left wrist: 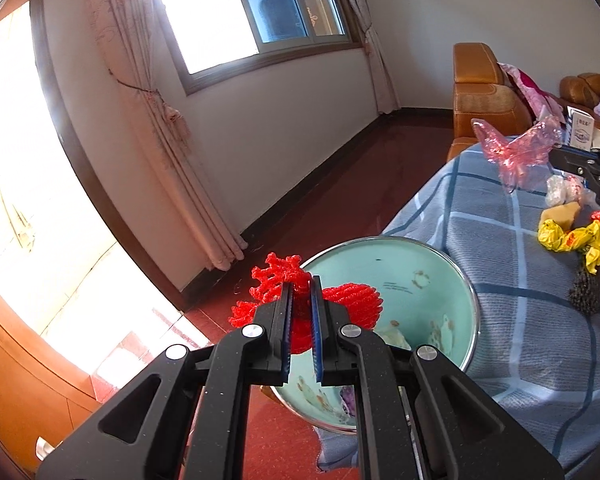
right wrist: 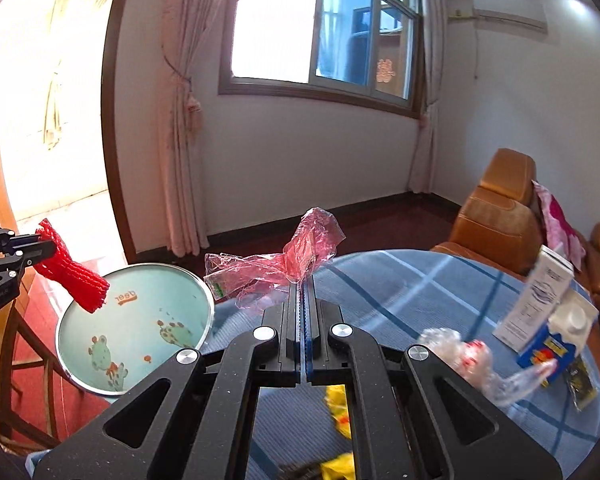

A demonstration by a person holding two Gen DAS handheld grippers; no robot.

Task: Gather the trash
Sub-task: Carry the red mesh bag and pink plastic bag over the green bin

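White walls [right wrist: 300, 152], sunlit window [right wrist: 320, 40], pink curtains [right wrist: 180, 120], red floor [left wrist: 360, 168], orange sofa [right wrist: 496, 208]

Matte black gripper [left wrist: 302, 284] links, silver screws, blue ribbed pads [left wrist: 315, 320].

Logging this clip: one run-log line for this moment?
left hand-held gripper: red foam net over basin | right hand-held gripper: pink plastic wrap

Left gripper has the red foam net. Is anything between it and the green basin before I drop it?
Nothing visible is in the way. The left gripper holds the red foam net at the near rim of the green basin, whose mouth is open, with only printed cartoons inside. The pink plastic wrap in the right gripper hangs beside the basin, not over it.
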